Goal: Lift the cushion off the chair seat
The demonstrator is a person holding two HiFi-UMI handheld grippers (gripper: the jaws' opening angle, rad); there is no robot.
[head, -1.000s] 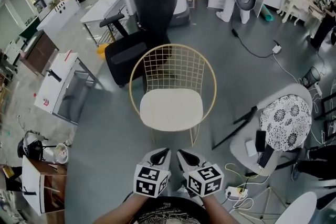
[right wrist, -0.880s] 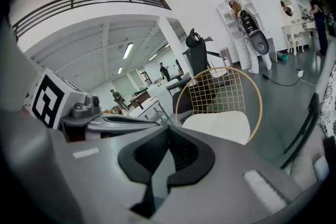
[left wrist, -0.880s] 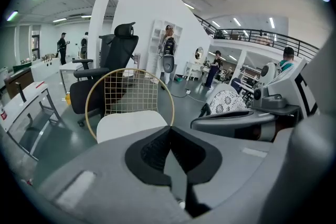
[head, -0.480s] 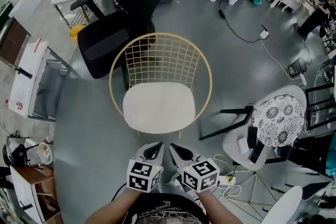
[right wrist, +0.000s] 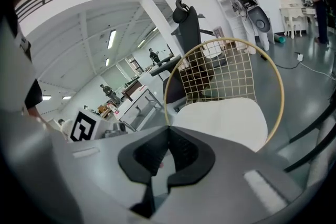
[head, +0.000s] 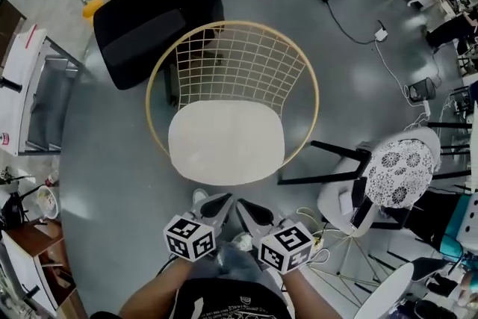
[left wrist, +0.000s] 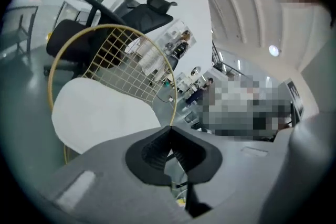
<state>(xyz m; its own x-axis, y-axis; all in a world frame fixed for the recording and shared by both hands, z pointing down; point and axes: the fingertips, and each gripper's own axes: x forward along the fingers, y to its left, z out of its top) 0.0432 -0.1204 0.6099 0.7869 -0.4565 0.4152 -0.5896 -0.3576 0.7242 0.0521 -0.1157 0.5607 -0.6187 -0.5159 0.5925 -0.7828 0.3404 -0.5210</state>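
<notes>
A cream cushion [head: 226, 141] lies on the seat of a gold wire chair [head: 231, 60] in the middle of the head view. Both grippers hang side by side just short of the chair's front edge. My left gripper [head: 222, 202] is shut with nothing between its jaws; in the left gripper view the cushion [left wrist: 102, 115] lies ahead to the left. My right gripper [head: 247, 207] is also shut and empty; in the right gripper view the cushion [right wrist: 223, 119] lies ahead to the right, and the left gripper's marker cube [right wrist: 82, 126] shows at the left.
A black office chair [head: 146, 19] stands behind the gold chair. At the right is a white chair with a patterned cushion [head: 396, 174], and black legs [head: 325, 179] reach toward the gold chair. Cables and a power strip [head: 381, 34] lie on the grey floor. Cabinets [head: 33, 97] line the left.
The view has closed in on the gold chair, which now looks larger and nearer. Both grippers have moved forward and down toward its front edge, still shut.
</notes>
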